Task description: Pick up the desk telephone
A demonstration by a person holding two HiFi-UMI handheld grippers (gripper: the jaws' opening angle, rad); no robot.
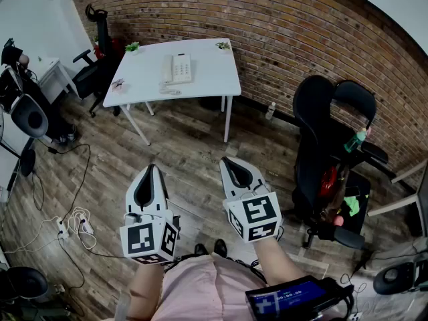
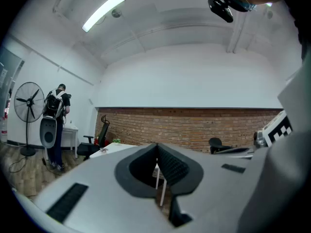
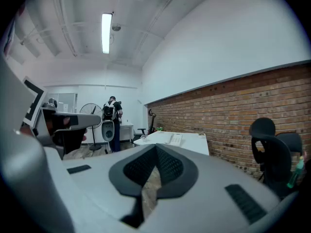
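The cream desk telephone [image 1: 179, 68] lies on a white table [image 1: 207, 79] against the brick wall, far ahead of me across the wooden floor. In the right gripper view the telephone [image 3: 174, 139] shows small on the table [image 3: 197, 142]. My left gripper [image 1: 151, 170] and right gripper [image 1: 230, 160] are held side by side low in the head view, well short of the table. Both point toward it, shut, with nothing between the pads. The left gripper [image 2: 156, 147] looks at the table's corner [image 2: 112, 147]. The right gripper [image 3: 155, 148] also has its jaws closed together.
A black office chair [image 1: 328, 132] carrying a green bottle stands at the right. Another chair [image 1: 93, 72] is at the table's left. A fan [image 1: 30, 116] and floor cables with a power strip [image 1: 73, 223] lie left. A person with a backpack [image 2: 57, 111] stands by a fan [image 2: 26, 106].
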